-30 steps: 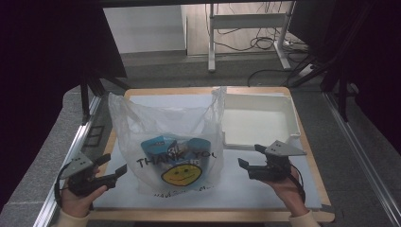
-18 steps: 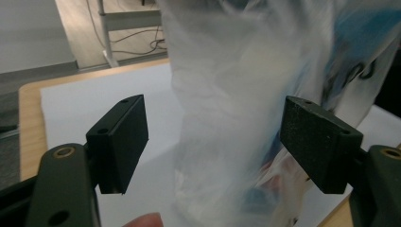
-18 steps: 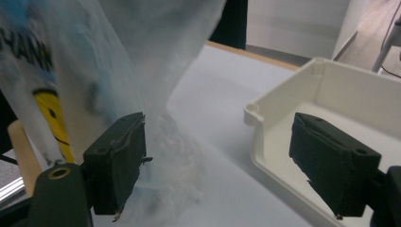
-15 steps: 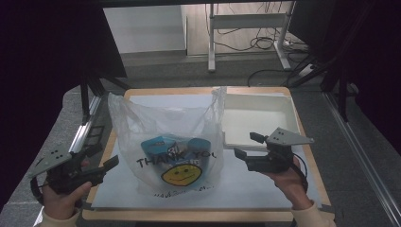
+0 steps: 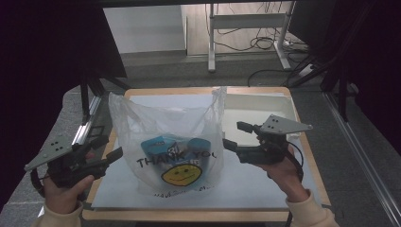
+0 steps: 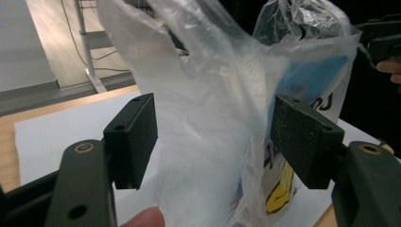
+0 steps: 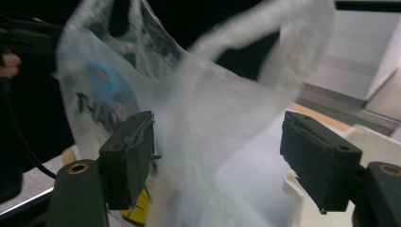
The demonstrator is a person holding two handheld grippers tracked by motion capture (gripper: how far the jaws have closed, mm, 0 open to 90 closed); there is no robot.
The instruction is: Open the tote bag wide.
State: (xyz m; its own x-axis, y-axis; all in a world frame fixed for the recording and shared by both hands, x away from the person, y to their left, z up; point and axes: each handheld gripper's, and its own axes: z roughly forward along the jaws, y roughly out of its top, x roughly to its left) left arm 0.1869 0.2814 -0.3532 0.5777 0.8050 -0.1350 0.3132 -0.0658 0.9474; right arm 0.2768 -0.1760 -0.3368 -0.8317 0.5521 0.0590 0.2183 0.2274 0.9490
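Note:
A clear plastic bag (image 5: 170, 142) printed with "THANK YOU" and a yellow smiley stands upright mid-table, with blue packs (image 5: 158, 146) inside. My left gripper (image 5: 106, 149) hovers open just off the bag's left side, not touching it. In the left gripper view its jaws (image 6: 215, 137) are wide apart with the bag (image 6: 213, 94) straight ahead. My right gripper (image 5: 235, 135) is open beside the bag's right edge. The right gripper view has its jaws (image 7: 222, 156) spread and the blurred bag (image 7: 189, 123) close in front.
A white tray (image 5: 279, 111) sits at the back right on the wooden table (image 5: 189, 215), which is covered by a white sheet (image 5: 255, 189). A metal rail (image 5: 87, 127) runs along the left edge. Beyond the table lie desk legs and cables (image 5: 255, 42).
Both grippers have risen a little. The right one has moved left toward the bag's right side. The left one has swung outward and levelled. The bag has not moved.

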